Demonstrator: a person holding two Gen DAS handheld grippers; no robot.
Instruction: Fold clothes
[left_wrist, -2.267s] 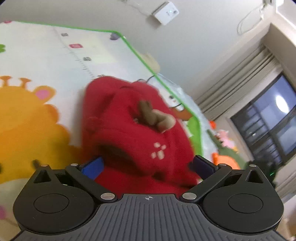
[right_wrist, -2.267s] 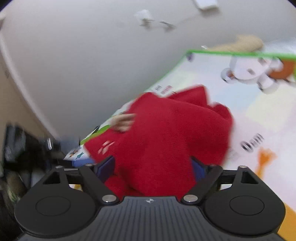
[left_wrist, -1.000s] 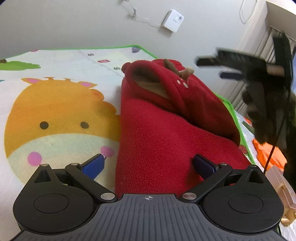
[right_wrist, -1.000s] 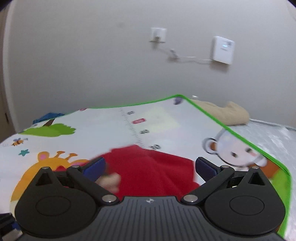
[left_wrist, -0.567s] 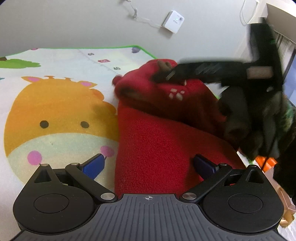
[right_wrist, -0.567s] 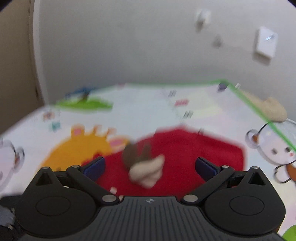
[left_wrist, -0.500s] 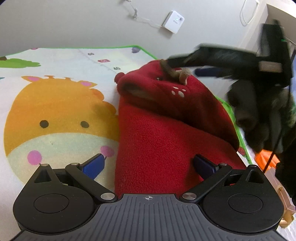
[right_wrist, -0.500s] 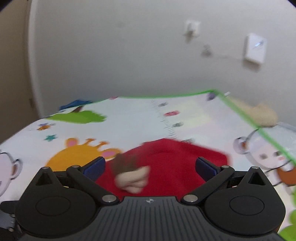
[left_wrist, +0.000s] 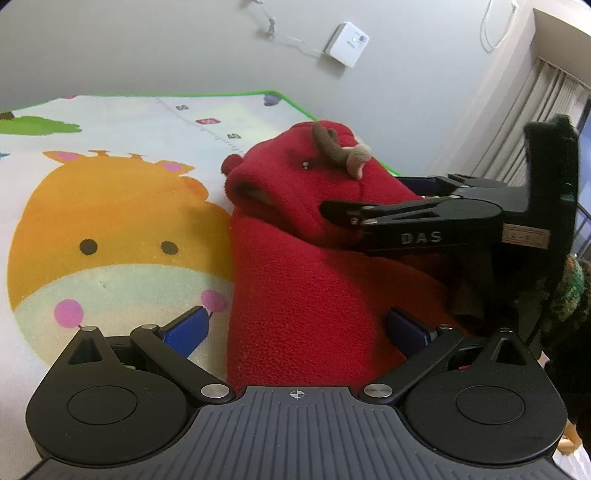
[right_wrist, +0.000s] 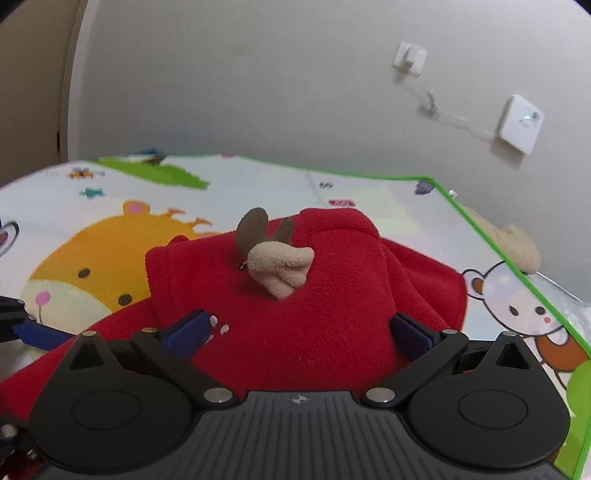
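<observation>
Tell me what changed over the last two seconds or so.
The red fleece garment, bunched up between both grippers earlier, now lies folded on the play mat. The right gripper swung in over its hood. The left gripper stays open and low.

A red fleece garment (right_wrist: 314, 314) with a beige-and-brown antler (right_wrist: 277, 266) lies on the play mat (right_wrist: 258, 184). The right gripper (right_wrist: 299, 330) hangs spread wide above it.
</observation>
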